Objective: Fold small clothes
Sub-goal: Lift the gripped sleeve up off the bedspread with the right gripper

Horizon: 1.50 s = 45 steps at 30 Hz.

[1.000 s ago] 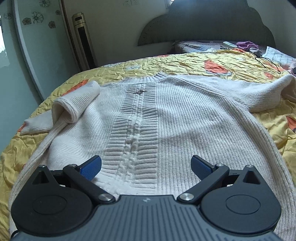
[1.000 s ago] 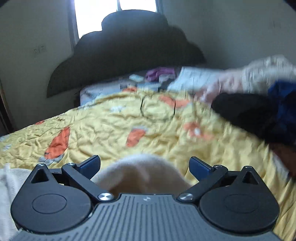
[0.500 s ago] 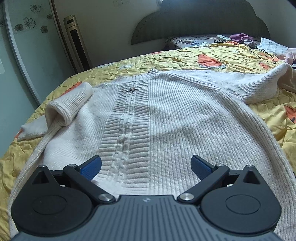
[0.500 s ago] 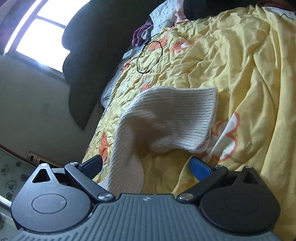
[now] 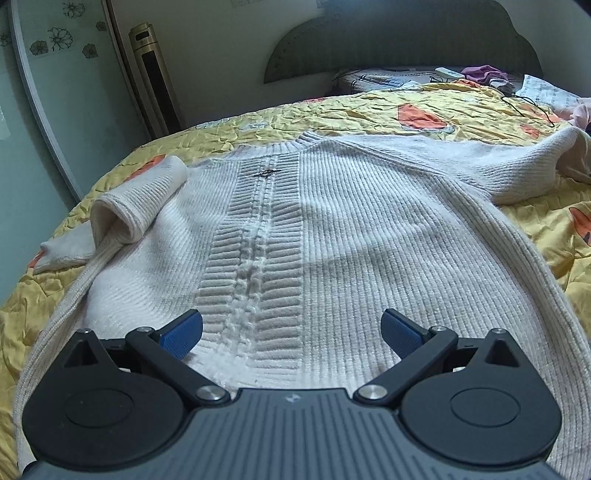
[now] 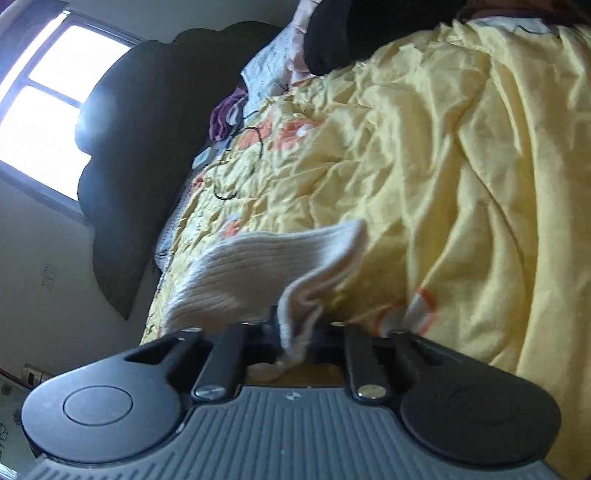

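A cream ribbed knit sweater (image 5: 332,236) lies flat on the yellow bedspread (image 5: 369,107), collar toward the headboard. Its left sleeve (image 5: 140,195) is folded in over the body; its right sleeve (image 5: 517,166) stretches out to the right. My left gripper (image 5: 291,332) is open and empty above the sweater's hem, blue pads apart. In the right wrist view my right gripper (image 6: 295,332) is shut on the cuff of the right sleeve (image 6: 280,266), with the view tilted sideways.
A dark padded headboard (image 5: 406,40) and a pillow with a remote and purple cloth (image 5: 484,72) stand at the far end. A black cable (image 5: 528,107) lies on the bedspread. A tower fan (image 5: 155,81) stands left. Dark clothes (image 6: 351,33) lie beyond the sleeve.
My right gripper has closed on the sleeve cuff, which lay loose between its open fingers before. My left gripper has drifted slightly and stays open.
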Each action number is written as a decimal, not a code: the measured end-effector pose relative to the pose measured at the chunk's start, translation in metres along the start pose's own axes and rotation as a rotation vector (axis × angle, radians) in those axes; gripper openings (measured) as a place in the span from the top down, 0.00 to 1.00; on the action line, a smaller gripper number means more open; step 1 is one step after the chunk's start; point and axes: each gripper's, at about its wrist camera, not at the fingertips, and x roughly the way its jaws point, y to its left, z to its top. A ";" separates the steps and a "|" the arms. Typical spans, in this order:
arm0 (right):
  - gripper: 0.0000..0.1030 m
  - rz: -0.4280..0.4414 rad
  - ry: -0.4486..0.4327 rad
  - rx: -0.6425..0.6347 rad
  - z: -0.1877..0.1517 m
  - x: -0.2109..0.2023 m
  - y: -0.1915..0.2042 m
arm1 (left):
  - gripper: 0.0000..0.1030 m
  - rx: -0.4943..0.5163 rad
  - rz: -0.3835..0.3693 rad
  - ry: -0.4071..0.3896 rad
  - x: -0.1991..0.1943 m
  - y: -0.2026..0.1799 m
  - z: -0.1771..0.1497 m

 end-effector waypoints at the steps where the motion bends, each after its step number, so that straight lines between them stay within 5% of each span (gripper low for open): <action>1: 0.86 0.010 0.000 -0.002 0.000 -0.001 -0.002 | 0.00 0.001 0.001 0.001 0.000 0.000 0.000; 7: 0.86 0.028 -0.148 -0.175 0.032 -0.047 0.020 | 0.00 -0.012 0.009 -0.005 -0.002 0.005 0.000; 12: 0.87 -0.103 -0.267 -0.290 0.075 -0.077 0.024 | 0.00 -0.026 0.000 0.001 0.000 0.007 -0.001; 15: 0.58 -0.188 -0.128 -0.316 0.086 -0.062 0.012 | 0.00 -0.019 -0.014 0.004 0.001 0.003 -0.002; 17: 0.36 -0.128 -0.113 -0.259 0.079 -0.070 -0.002 | 0.00 -0.006 -0.010 -0.006 -0.001 0.000 -0.002; 18: 0.35 -0.096 -0.127 -0.228 0.073 -0.077 -0.008 | 0.00 -0.002 -0.006 -0.007 -0.001 -0.001 -0.002; 23: 0.36 0.070 -0.002 -0.067 0.028 -0.090 -0.025 | 0.00 0.002 -0.005 -0.003 -0.001 -0.001 -0.002; 26: 0.36 0.064 0.045 -0.083 0.003 -0.079 -0.019 | 0.00 -0.004 -0.007 0.000 -0.001 -0.001 -0.002; 33: 0.36 0.069 -0.060 -0.141 0.001 -0.046 -0.002 | 0.00 0.000 -0.002 -0.003 -0.001 -0.001 -0.003; 35: 0.43 0.002 -0.114 -0.153 0.009 -0.035 -0.001 | 0.00 -0.009 -0.008 0.002 0.000 0.001 -0.003; 38: 0.87 -0.045 -0.097 -0.063 0.020 -0.020 -0.012 | 0.00 -0.009 -0.001 -0.003 0.000 0.003 -0.002; 45: 0.88 0.003 -0.110 -0.156 0.027 -0.035 0.016 | 0.00 -0.036 -0.018 -0.016 0.004 0.013 0.014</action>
